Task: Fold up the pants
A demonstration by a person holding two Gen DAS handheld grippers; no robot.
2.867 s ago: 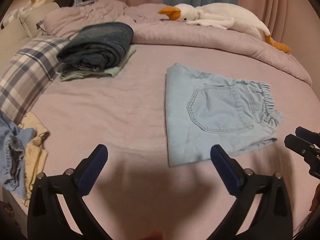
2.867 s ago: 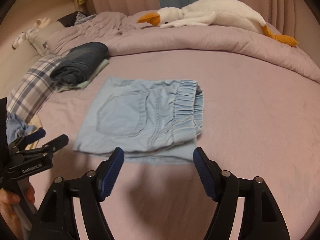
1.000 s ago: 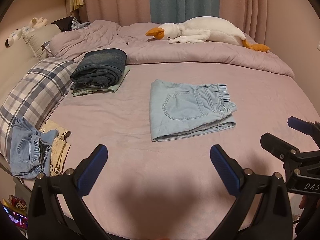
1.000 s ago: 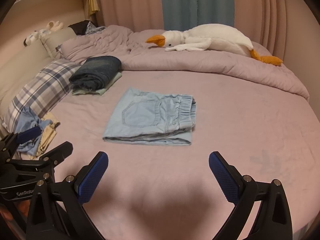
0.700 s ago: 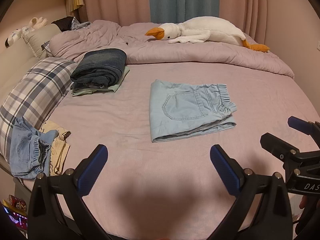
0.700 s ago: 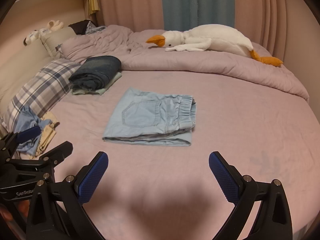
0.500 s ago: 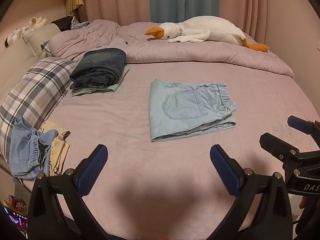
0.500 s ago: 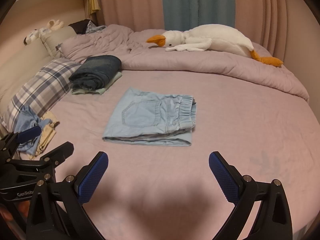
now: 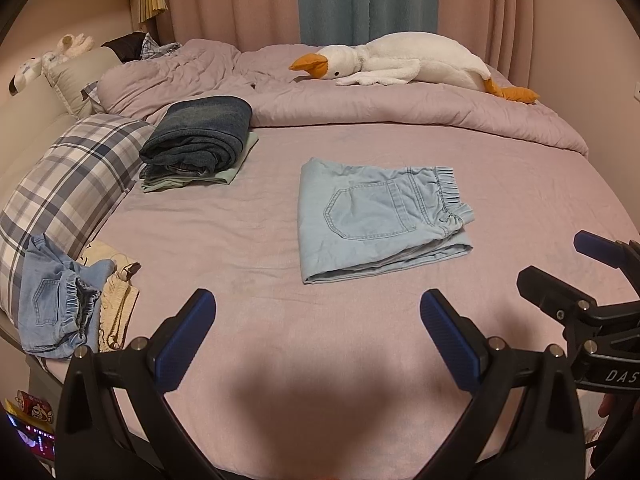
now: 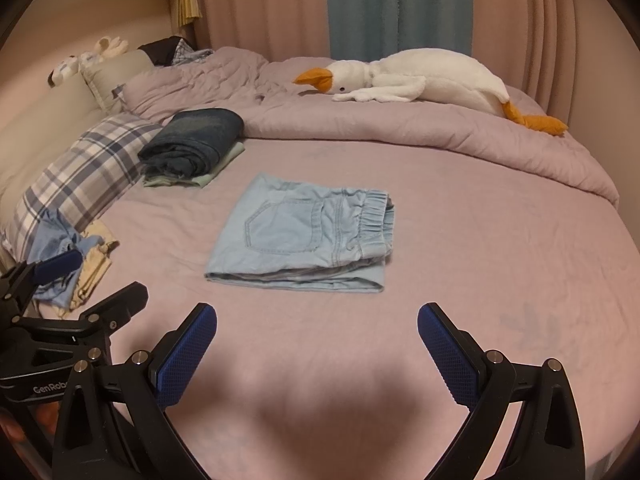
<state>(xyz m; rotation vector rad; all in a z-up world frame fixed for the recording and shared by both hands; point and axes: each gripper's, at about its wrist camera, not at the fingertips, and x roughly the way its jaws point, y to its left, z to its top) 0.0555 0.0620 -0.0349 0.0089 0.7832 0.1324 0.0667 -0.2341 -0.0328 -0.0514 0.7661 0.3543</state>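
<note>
Light blue denim pants (image 9: 376, 216) lie folded into a flat rectangle in the middle of the pink bed (image 9: 320, 340), pocket up, elastic waistband to the right. They also show in the right wrist view (image 10: 304, 236). My left gripper (image 9: 318, 320) is open and empty, held back near the bed's front edge. My right gripper (image 10: 316, 332) is open and empty, also near the front edge. Each gripper shows at the side of the other's view.
A stack of folded dark jeans on a pale green garment (image 9: 200, 136) lies at the back left. A plaid pillow (image 9: 68, 184) lies left, with crumpled blue denim and a cream garment (image 9: 64, 300) below it. A plush goose (image 9: 400, 64) lies on the rolled duvet.
Since 2.9 s ago both grippers have pulled back from the folded pants toward the bed's front edge. Over the last second nothing visibly moves.
</note>
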